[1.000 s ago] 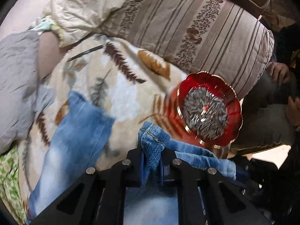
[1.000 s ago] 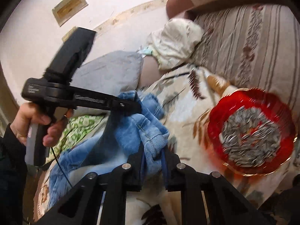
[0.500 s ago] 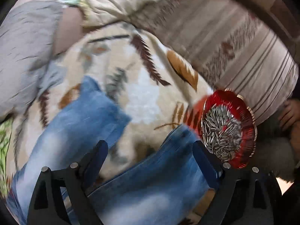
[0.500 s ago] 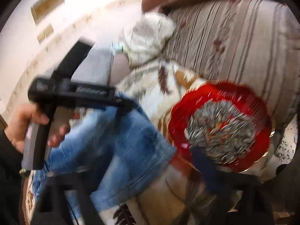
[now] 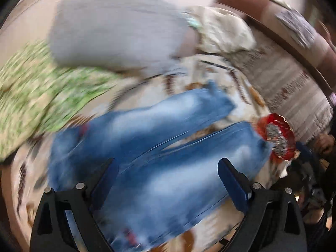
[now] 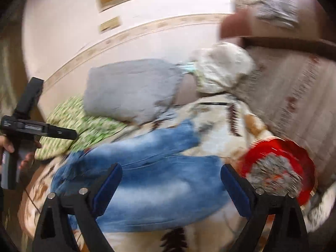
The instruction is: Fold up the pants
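Nearest in the left wrist view: left gripper (image 5: pixel 168 168), jaws spread wide, nothing between the blue-padded fingers (image 5: pixel 109 174). Same in the right wrist view: right gripper (image 6: pixel 171 173), jaws wide apart and empty, blue pads (image 6: pixel 233 187) at either side of the frame. Both views heavily smeared by motion blur.

Just beyond the fingertips: blue jeans (image 5: pixel 159 147), lying spread out on a leaf-patterned blanket (image 5: pixel 237 96), two legs side by side with a narrow gap of blanket between them, leg ends toward the right. Seen from the right wrist, jeans (image 6: pixel 159 174) flat across the blanket (image 6: pixel 218 115), free of both tools. Folded or not: cannot tell through the blur, though both legs appear laid out at length.

At the right, just beside one leg end: red scalloped dish (image 5: pixel 277 138) heaped with sunflower seeds (image 5: pixel 275 137); larger in the right wrist view, dish (image 6: pixel 281 153) with seeds (image 6: pixel 273 172). Touching the denim or only close: unclear.

At the far left of the right wrist view: a hand (image 6: pixel 8 145) around the handle of the left gripper (image 6: pixel 69 134), held above the blanket's left edge.

Further back: green-patterned cloth (image 5: pixel 37 88) at left, grey pillow (image 5: pixel 117 33) above it, pale crumpled cloth (image 5: pixel 222 31) beside that, striped sofa cushion (image 5: pixel 294 84) at right. Farthest: pale wall (image 6: pixel 147 31) with a decorative border.
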The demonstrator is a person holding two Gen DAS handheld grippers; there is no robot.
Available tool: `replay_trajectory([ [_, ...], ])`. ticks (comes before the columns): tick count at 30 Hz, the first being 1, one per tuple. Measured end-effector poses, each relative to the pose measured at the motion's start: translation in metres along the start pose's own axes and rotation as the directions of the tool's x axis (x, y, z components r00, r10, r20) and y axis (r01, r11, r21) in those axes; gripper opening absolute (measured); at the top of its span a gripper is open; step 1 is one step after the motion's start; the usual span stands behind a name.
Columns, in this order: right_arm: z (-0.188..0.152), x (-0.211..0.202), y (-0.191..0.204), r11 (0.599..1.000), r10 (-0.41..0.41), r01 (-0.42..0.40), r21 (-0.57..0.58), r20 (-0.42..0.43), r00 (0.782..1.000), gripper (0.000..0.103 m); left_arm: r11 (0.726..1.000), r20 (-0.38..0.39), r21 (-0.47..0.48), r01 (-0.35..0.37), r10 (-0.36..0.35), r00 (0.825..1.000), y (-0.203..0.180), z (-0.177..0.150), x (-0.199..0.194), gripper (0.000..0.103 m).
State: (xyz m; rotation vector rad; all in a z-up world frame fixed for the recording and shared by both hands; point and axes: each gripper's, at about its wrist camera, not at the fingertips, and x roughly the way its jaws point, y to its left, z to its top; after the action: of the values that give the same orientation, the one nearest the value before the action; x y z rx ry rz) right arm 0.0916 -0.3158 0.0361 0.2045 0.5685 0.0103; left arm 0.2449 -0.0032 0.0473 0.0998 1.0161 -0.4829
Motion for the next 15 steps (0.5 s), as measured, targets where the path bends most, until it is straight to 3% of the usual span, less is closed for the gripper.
replay_trajectory([
  [3, 0.011, 0.022, 0.035, 0.993, 0.084, -0.086, -0.081, -0.038, 0.996, 0.096, 0.995, 0.012, -0.097, -0.034, 0.036, 0.999, 0.055, -0.048, -0.013, 0.095],
  [8, 0.027, 0.068, 0.097, 0.959, 0.177, -0.200, -0.199, -0.127, 0.976, 0.096, 0.980, 0.018, -0.196, -0.042, 0.046, 0.999, 0.108, -0.117, -0.009, 0.095],
  [15, 0.049, 0.145, 0.200, 0.888, 0.263, -0.336, -0.315, -0.250, 0.932, 0.096, 0.957, -0.002, -0.271, -0.100, 0.103, 0.995, 0.144, -0.194, 0.013, 0.095],
])
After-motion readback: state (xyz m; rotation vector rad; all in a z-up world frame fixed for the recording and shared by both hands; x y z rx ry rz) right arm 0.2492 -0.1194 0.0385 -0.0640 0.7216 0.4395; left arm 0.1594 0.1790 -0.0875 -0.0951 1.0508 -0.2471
